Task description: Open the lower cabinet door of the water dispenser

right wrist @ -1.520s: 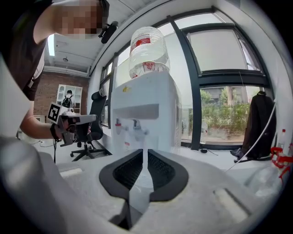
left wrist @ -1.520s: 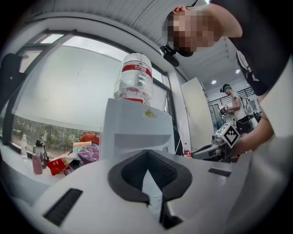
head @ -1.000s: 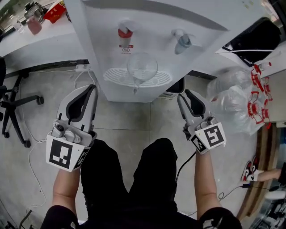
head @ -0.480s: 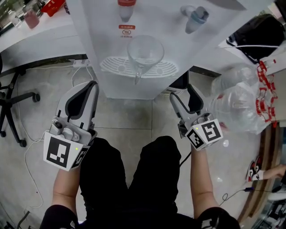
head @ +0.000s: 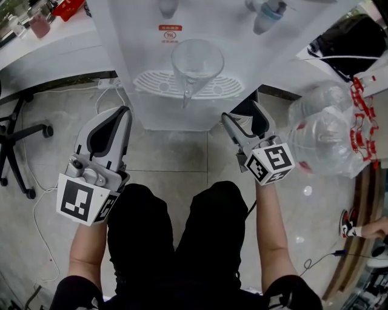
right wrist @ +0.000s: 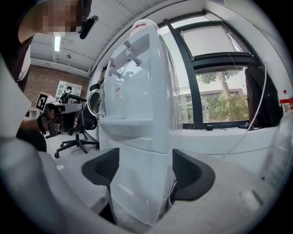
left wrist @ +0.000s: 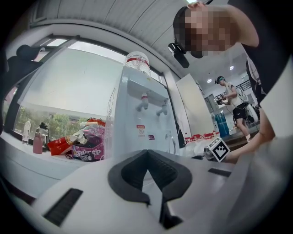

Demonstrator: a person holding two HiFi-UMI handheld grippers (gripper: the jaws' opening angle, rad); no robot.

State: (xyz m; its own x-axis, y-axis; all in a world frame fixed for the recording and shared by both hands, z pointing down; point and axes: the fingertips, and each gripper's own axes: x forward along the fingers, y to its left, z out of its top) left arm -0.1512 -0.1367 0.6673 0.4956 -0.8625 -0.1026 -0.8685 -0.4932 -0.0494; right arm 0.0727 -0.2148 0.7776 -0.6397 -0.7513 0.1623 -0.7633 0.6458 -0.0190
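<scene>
Right gripper [head: 241, 115] lower, jaws opened; one water dispenser [head: 139, 48], two taps [head: 267, 15].

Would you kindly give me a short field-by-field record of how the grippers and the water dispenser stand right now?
Water dispenser: white, upright, in front of the person
Glass: standing on the drip tray
Left gripper: shut, empty, off the dispenser's left front
Right gripper: open, jaws have just been opening; the dispenser's lower corner shows between them, pads not pressing
Lower door: no gap visible, not yet opened
Water jugs: clear, on the floor at the right
</scene>
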